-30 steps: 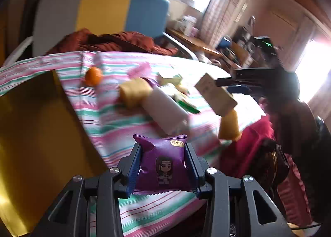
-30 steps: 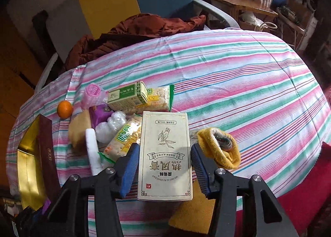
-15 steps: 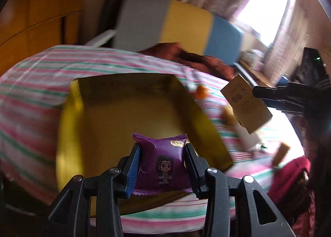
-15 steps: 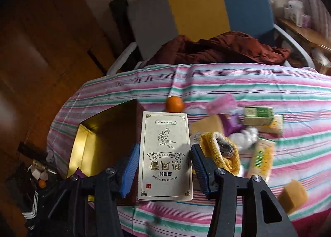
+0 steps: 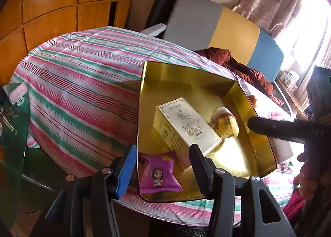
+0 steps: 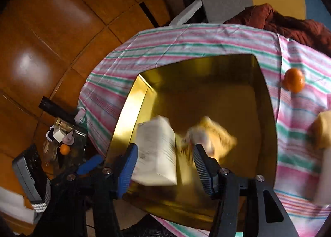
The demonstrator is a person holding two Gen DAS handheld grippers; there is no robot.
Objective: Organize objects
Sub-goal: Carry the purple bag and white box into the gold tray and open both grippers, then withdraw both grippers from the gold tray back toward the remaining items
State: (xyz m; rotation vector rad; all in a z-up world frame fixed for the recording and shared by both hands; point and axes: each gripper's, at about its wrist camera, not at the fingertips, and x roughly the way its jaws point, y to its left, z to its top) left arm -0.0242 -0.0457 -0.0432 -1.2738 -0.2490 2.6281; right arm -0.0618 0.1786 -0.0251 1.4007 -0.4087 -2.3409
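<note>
A shiny gold box [image 5: 142, 112] lies open on the striped tablecloth [image 5: 82, 83]. Inside it are a white carton [image 5: 186, 125], tilted, a yellow sock [image 5: 224, 125] beside it, and a purple snack packet [image 5: 158, 174] at the near edge. My left gripper [image 5: 162, 169] hangs over that edge, its jaws opening, and the packet lies loose below them with gaps on both sides. My right gripper [image 6: 165, 170] is above the box too, jaws opening. The blurred carton [image 6: 157, 152] and sock [image 6: 209, 137] are free of its pads.
An orange [image 6: 293, 80] and a yellow item [image 6: 322, 131] lie on the cloth right of the box [image 6: 128, 116]. A glass side table [image 6: 80, 133] with keys and small clutter stands to the left. A chair with a red garment [image 5: 244, 67] is behind the table.
Both grippers swung left from the pile of items to over the gold box. Their jaws widened, and the purple packet, the white carton and the yellow sock left them and dropped into the box.
</note>
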